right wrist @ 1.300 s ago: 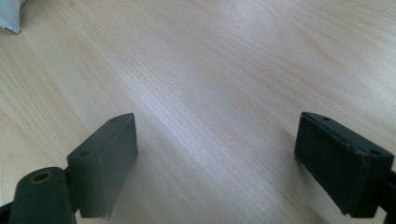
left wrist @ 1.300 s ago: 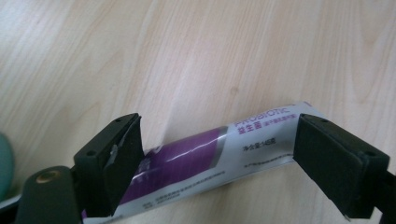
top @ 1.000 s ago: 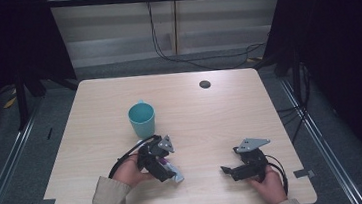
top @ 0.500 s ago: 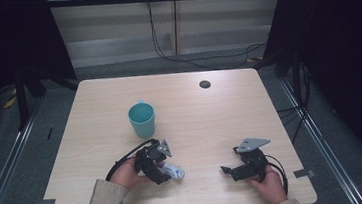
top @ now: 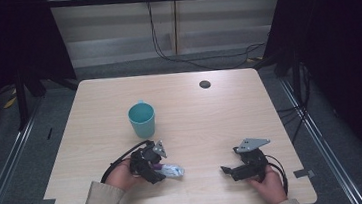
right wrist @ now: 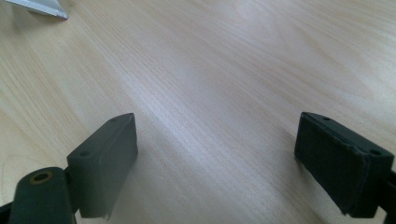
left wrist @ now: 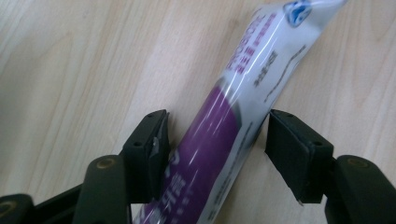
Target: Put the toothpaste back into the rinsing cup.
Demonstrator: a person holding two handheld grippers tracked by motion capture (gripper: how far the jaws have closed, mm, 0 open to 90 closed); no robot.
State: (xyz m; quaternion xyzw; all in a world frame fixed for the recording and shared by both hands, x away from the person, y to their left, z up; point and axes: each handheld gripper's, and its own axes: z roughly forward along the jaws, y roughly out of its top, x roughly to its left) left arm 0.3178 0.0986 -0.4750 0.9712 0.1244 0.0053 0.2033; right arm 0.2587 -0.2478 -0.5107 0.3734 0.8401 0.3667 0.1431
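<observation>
Two gaping claws: left claw (left wrist: 212,140) astride purple-white sachet (left wrist: 233,121), lettering legible up close; right claw (right wrist: 215,163) empty

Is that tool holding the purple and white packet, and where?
Not yet. The left tool straddles the packet at its purple part, jaws open with gaps either side. The right tool is empty.

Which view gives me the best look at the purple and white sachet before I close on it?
The left gripper view: the sachet lies large between the open left gripper. The high view shows it small, partly under that gripper. The right gripper view catches perhaps one corner.
</observation>
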